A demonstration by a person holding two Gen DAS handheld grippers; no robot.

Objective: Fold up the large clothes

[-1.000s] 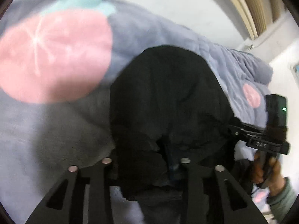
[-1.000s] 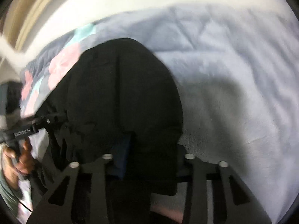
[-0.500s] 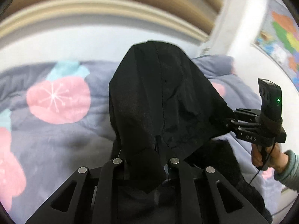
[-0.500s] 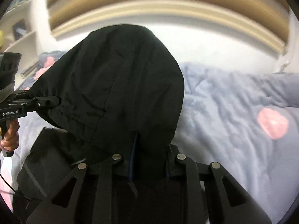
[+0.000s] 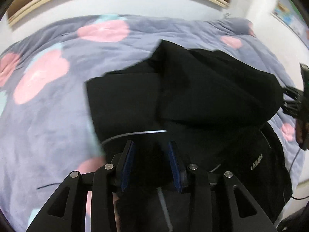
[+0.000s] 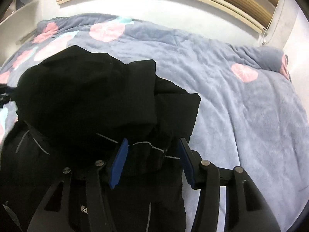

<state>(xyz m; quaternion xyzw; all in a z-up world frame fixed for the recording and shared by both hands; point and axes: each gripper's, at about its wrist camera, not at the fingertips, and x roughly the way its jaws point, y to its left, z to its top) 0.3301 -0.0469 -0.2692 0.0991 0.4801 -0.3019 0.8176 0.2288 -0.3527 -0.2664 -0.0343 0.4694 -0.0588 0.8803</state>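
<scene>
A large black jacket lies on a blue-grey blanket with pink flowers, its upper part doubled over the lower part, which bears a small logo. My left gripper hovers over the jacket's near edge. Its jaws are opening, the blue pads apart, with black cloth below and between them but not pinched. My right gripper is also opening over the jacket, pads clear of the cloth. In each view the other gripper shows at the fold's side edge: the right gripper, the left gripper.
The blanket covers a bed that runs back to a white wall with a wooden rail. A hand holds the right gripper's handle. A thin cable hangs at the bed's right edge.
Both grippers carried the jacket's raised part forward over the rest and down onto it. Their jaws, shut on the cloth before, now stand apart.
</scene>
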